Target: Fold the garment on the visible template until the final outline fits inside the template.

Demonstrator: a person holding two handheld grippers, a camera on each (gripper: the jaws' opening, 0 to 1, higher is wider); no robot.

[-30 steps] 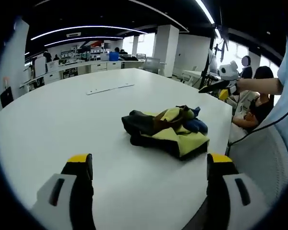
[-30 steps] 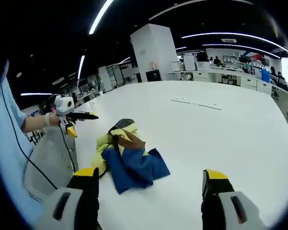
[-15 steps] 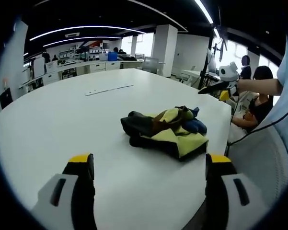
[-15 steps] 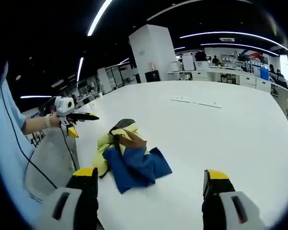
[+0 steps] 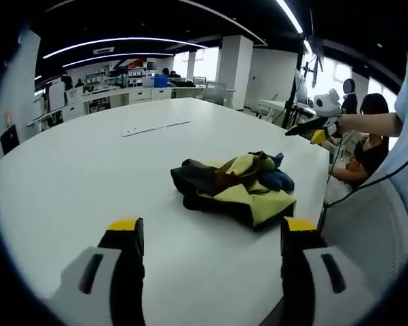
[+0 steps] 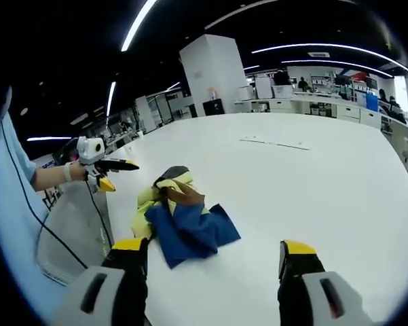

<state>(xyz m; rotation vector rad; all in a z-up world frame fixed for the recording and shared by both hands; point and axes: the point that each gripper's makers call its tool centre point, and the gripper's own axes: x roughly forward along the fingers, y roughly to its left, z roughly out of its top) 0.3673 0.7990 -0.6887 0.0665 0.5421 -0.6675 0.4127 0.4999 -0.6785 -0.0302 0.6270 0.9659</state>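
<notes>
1. Garment [image 5: 234, 187] lay crumpled on the white table [image 5: 88, 163], near its edge.
2. Left gripper [image 5: 207, 234] and right gripper [image 6: 214, 255] were wide open, empty.
3. Best approach: pinch outer corners, spread flat before folding.

No legible text, label, brand, number or sign in either the left gripper view or the right gripper view. Far ahead of the jaws, a red-and-blue wall panel [image 5: 137, 62] too small and blurred to read.
</notes>
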